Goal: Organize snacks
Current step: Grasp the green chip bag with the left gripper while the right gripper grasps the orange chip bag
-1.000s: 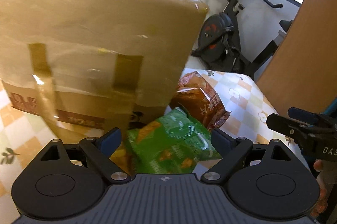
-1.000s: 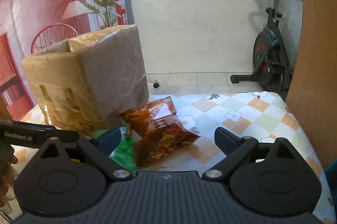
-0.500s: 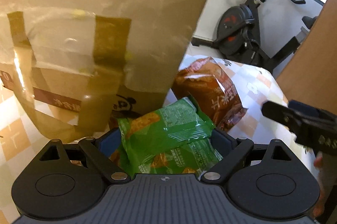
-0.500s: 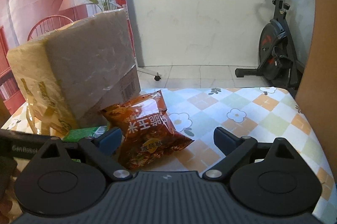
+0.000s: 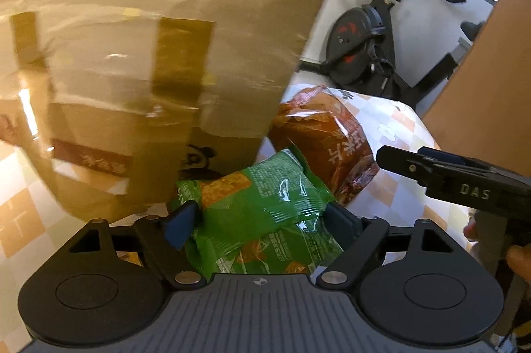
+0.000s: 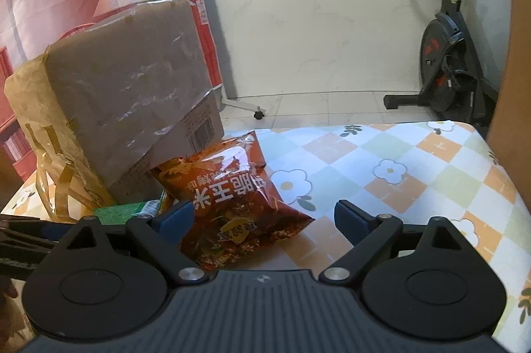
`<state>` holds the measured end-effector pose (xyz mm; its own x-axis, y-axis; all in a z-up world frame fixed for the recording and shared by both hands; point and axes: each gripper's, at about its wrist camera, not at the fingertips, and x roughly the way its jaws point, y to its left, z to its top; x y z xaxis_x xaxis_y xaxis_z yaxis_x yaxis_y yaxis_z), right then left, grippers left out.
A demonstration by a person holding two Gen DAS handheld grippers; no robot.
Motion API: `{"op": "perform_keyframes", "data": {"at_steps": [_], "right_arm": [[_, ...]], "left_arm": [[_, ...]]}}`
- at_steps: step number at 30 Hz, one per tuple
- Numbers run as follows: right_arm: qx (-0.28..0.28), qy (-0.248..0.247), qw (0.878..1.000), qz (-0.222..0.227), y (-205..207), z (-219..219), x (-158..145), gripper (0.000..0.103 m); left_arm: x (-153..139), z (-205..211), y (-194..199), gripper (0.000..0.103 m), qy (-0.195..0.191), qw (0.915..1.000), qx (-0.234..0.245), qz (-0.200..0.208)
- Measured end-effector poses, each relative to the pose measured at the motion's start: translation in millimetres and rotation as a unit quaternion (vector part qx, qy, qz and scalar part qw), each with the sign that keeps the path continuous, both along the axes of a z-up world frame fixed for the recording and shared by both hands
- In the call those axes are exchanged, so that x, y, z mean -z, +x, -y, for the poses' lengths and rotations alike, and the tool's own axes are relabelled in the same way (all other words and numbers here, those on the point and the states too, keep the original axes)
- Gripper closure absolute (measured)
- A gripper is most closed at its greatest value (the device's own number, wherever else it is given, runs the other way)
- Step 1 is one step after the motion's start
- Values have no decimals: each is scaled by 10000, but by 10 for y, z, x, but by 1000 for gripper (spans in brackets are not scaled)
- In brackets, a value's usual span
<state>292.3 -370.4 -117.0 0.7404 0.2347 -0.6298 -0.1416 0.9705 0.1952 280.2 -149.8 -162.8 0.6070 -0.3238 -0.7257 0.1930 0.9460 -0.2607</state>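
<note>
A green snack bag (image 5: 265, 213) lies at the foot of a taped cardboard box (image 5: 149, 37). My left gripper (image 5: 262, 217) has its fingers closed in on both sides of the green bag and grips it. An orange-red snack bag (image 6: 232, 200) lies beside it on the table, also in the left wrist view (image 5: 325, 140). My right gripper (image 6: 264, 217) is open with the orange-red bag between its fingers, not touching; it shows from the side in the left wrist view (image 5: 398, 159). A corner of the green bag (image 6: 129, 212) shows in the right wrist view.
The checked flower tablecloth (image 6: 398, 174) covers the table to the right. The box (image 6: 126, 94) stands at the left in the right wrist view. An exercise bike (image 6: 454, 61) stands on the floor beyond the table. A brown wooden panel (image 5: 491, 71) rises on the right.
My left gripper moved forward onto the green bag and its fingers closed on it. My right gripper moved in toward the orange-red bag and stayed open.
</note>
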Motion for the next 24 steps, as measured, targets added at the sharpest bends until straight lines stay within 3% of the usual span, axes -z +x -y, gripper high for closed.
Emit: {"op": "perform_keyframes", "data": {"at_steps": [8,13,18,24], "right_arm": [[-478,-130,9987,92,273,-194,69,10],[-738,-297,9968,-82,516,-352,192,10],[-740,-372,9962,-267,581,-418,309,30],[-604,-229,9974,-316,418,-314,250,34]], "left_arm": [[-98,-152,-156,19,-48,9999,-93,72],[-109,-145,-152,19,-52,9999,-81,54],[-171,-234,-205,20,-125,9999,8,96],[-251,-200,-251,20,-226,9993,163,242]]}}
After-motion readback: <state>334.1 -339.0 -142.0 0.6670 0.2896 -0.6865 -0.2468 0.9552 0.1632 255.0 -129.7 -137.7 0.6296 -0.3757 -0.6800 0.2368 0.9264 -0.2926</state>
